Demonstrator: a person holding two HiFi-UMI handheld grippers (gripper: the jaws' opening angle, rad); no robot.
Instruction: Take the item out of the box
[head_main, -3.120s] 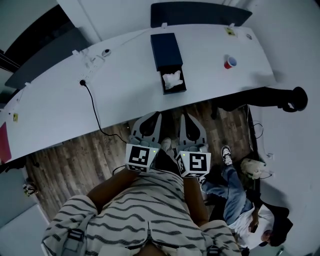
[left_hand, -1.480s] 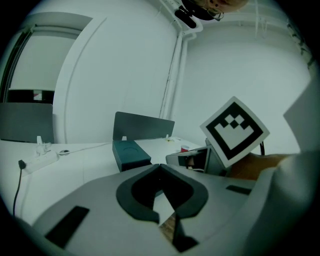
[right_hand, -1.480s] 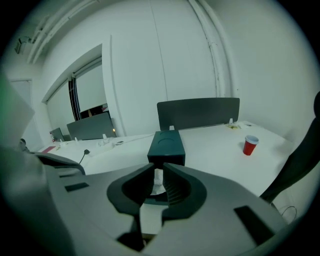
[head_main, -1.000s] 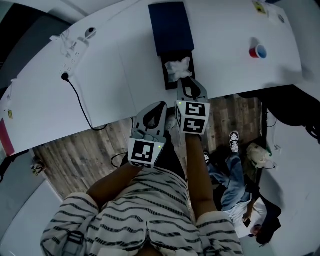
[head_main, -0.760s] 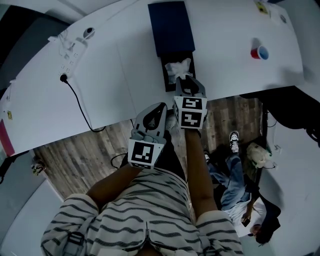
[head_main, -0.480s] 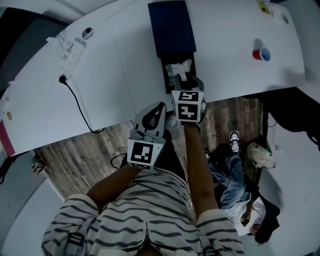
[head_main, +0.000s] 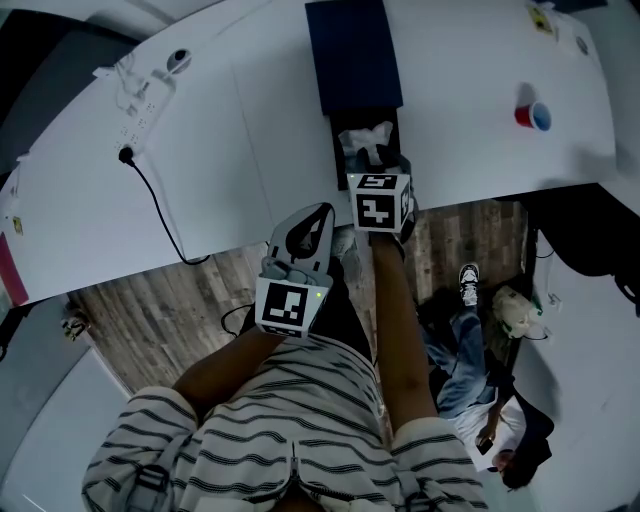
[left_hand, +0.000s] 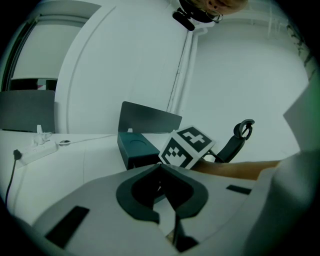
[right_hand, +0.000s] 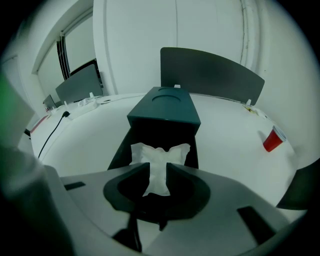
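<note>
A dark blue box (head_main: 355, 55) lies on the white table (head_main: 230, 130), its drawer pulled out toward me. A crumpled white item (head_main: 365, 142) sits in the drawer. My right gripper (head_main: 378, 162) reaches over the drawer's near end. In the right gripper view its jaws are opening, and the white item (right_hand: 161, 162) shows in the gap between the tips of the right gripper (right_hand: 157, 169). The box (right_hand: 166, 111) stands just behind. My left gripper (head_main: 308, 218) hangs back over the table's near edge, shut on nothing, as seen on the left gripper (left_hand: 160, 166).
A red cup (head_main: 531, 115) stands at the table's right, also the red cup (right_hand: 272, 139). A power strip (head_main: 140, 95) and black cable (head_main: 165, 205) lie at the left. Dark partition screens (right_hand: 210, 75) line the far edge. A person (head_main: 480, 400) sits on the floor at lower right.
My right gripper has moved forward from the table's edge to over the drawer, and its jaws have widened. The left gripper has stayed where it was.
</note>
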